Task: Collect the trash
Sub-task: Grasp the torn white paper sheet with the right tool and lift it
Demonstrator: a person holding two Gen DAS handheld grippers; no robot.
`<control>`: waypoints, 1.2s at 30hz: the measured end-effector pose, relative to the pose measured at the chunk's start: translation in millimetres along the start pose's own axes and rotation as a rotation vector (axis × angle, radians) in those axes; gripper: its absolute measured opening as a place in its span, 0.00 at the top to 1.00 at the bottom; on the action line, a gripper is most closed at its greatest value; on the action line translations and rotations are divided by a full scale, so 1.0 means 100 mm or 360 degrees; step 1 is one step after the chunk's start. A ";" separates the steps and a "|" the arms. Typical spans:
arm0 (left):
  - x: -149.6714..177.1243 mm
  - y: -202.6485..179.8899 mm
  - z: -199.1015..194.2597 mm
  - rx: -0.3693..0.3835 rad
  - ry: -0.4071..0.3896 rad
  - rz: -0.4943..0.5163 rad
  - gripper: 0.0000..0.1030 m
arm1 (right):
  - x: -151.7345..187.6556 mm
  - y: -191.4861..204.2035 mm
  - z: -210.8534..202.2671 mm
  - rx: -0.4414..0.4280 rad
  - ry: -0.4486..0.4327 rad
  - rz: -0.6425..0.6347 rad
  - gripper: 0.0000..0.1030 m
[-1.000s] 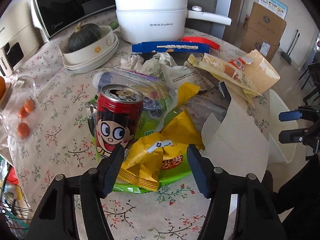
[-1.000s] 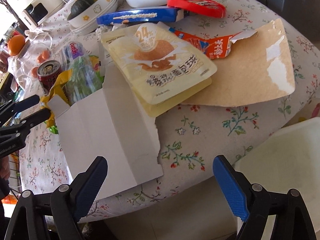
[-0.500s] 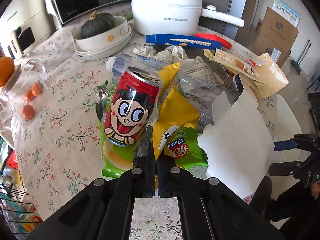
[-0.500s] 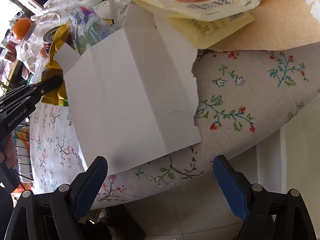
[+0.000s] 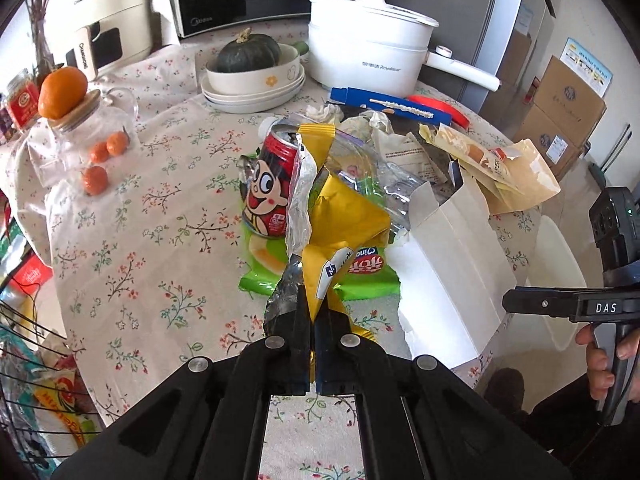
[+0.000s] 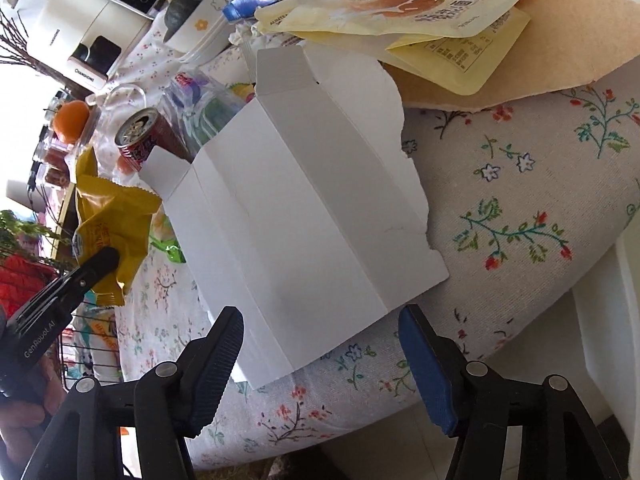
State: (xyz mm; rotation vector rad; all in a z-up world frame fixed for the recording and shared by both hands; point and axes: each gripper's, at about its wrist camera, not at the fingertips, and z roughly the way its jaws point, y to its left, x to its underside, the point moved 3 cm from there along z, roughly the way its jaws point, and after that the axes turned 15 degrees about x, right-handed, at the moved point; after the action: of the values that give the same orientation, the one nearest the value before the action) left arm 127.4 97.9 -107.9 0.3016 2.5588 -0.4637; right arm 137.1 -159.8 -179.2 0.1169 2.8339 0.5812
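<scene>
At the near edge of the floral table (image 5: 152, 240), the left gripper (image 5: 311, 322) is closed tight on a yellow wrapper (image 5: 344, 220), lifted clear of the green packet (image 5: 360, 276); a red can (image 5: 272, 188) stands just behind. The right gripper (image 6: 320, 344) hangs wide open and empty, its fingers straddling the overhanging corner of the white carton (image 6: 304, 208). Beyond lie pouches (image 6: 420, 4), with bare cloth to the right.

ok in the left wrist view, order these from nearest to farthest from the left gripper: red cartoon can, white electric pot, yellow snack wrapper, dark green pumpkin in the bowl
1. Yellow snack wrapper, pinched in the left gripper.
2. Red cartoon can, just beyond, slightly left.
3. Dark green pumpkin, far back, left of centre.
4. White electric pot, far back right; close to the pumpkin's depth.
</scene>
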 end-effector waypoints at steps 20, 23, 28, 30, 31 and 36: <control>0.25 0.14 -0.15 -0.0006 0.0003 -0.0092 1.00 | 0.03 0.26 -0.15 -0.0148 -0.0139 -0.0031 0.66; 0.25 0.15 -0.18 -0.0005 -0.0013 -0.0103 1.00 | -0.03 0.39 -0.32 -0.0219 -0.0242 -0.0039 0.67; 0.25 0.18 -0.20 -0.0010 -0.0026 -0.0126 1.00 | -0.15 0.58 -0.27 -0.0318 -0.0253 0.0010 0.67; 0.24 0.21 -0.20 -0.0021 -0.0029 -0.0141 1.00 | -0.17 0.61 -0.17 -0.0285 -0.0238 0.0036 0.67; 0.24 0.23 -0.21 -0.0030 -0.0034 -0.0151 1.00 | -0.19 0.61 -0.11 -0.0263 -0.0226 0.0060 0.67; 0.22 0.26 -0.28 -0.0044 -0.0076 -0.0181 1.00 | -0.27 0.64 -0.04 -0.0287 -0.0242 0.0151 0.93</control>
State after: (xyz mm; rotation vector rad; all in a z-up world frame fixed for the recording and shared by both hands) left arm 103.7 134.9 -104.3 0.1341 2.5422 -0.4711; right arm 163.8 -106.3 -144.4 0.2527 2.6264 0.8087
